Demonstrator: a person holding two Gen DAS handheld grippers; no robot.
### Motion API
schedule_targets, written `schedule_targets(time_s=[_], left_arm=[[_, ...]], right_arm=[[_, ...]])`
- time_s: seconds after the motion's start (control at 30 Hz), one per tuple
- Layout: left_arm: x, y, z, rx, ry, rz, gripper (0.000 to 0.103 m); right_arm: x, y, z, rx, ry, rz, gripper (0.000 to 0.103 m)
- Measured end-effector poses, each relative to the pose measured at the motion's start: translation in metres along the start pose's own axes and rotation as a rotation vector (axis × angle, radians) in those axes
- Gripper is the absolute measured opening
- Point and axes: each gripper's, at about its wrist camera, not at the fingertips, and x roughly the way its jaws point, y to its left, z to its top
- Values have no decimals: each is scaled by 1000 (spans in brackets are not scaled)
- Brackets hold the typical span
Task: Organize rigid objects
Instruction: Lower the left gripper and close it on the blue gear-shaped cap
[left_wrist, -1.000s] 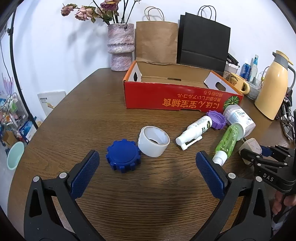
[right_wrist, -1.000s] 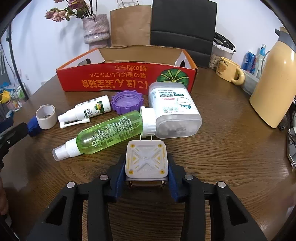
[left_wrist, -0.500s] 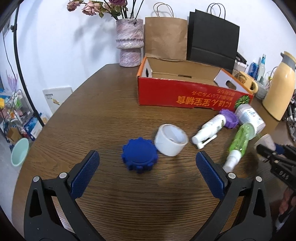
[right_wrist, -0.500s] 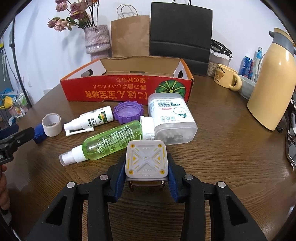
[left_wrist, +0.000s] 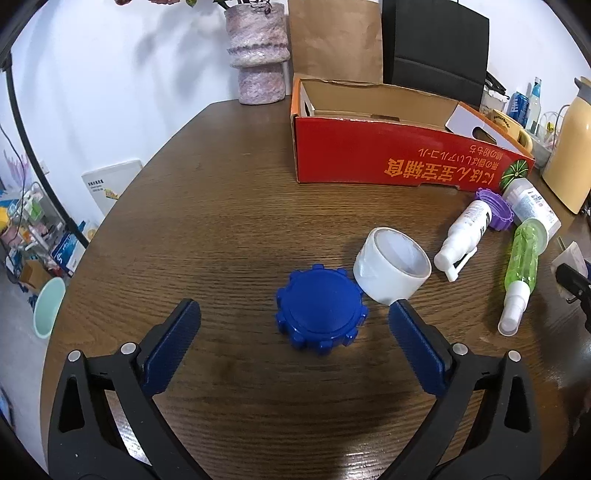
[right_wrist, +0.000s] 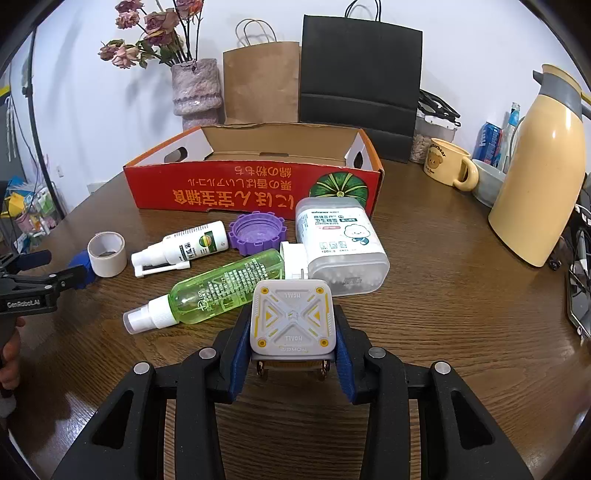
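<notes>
Though gripped, charger (right_wrist: 293, 319) prongs half-hidden.

vase with dried flowers (right_wrist: 197, 88) | paper bags (right_wrist: 360, 70) | yellow thermos (right_wrist: 537, 166) | bear mug (right_wrist: 445, 167)

My two handheld grippers

Black frames, silver screws, blue ribbed pads (left_wrist: 171, 349); left gripper (right_wrist: 40, 273) marked "GenRoboAI" in white.

— What sits before my left claw (left_wrist: 294, 324)?
— The gear-edged lid (left_wrist: 320, 309), on the surface (left_wrist: 229, 206), touching the tape roll (left_wrist: 391, 270) to its right.
— And beyond?
— I see the open box (left_wrist: 399, 155); two spray bottles (left_wrist: 466, 232) lie before it.
</notes>
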Motion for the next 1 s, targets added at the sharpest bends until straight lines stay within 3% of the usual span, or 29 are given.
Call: schedule_targets(time_s=[0.2, 0.37, 0.57, 0.87, 1.0], left_arm=[[8, -4, 3, 27, 21, -17, 83], [9, -4, 1, 26, 25, -44, 78], [12, 1, 1, 0, 42, -58, 64], [12, 3, 1, -11, 41, -42, 60], [12, 7, 1, -23, 39, -71, 63]], right_arm=[[0, 0, 0, 1, 3, -2, 44], [1, 0, 0, -1, 6, -4, 44], [2, -1, 1, -1, 11, -8, 44], [4, -1, 0, 0, 22, -9, 44], [4, 0, 0, 2, 24, -8, 44]])
